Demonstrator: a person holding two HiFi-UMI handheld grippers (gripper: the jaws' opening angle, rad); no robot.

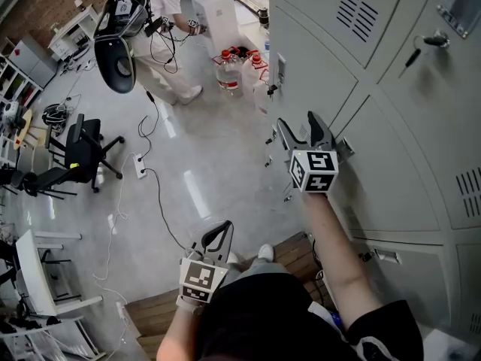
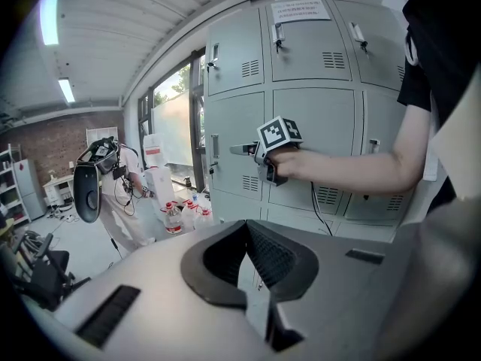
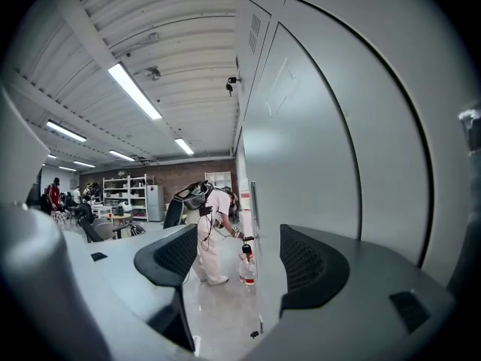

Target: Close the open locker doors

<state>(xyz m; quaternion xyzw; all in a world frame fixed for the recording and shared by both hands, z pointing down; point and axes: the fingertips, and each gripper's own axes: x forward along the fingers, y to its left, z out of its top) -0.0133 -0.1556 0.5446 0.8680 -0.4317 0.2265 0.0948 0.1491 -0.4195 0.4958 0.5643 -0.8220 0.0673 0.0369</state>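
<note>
jaws apart, right gripper (image 1: pixel 297 121) of two

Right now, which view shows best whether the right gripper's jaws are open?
The right gripper view: there the right gripper holds its jaws wide apart, empty, beside the locker door. The head view shows them from above, partly behind the marker cube; the left gripper view shows a small side view.

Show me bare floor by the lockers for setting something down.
Bare floor lies between the lockers and the power strip, nearer you than the water bottles. Crowded: the left side, with the black chair and the trailing cable.
</note>
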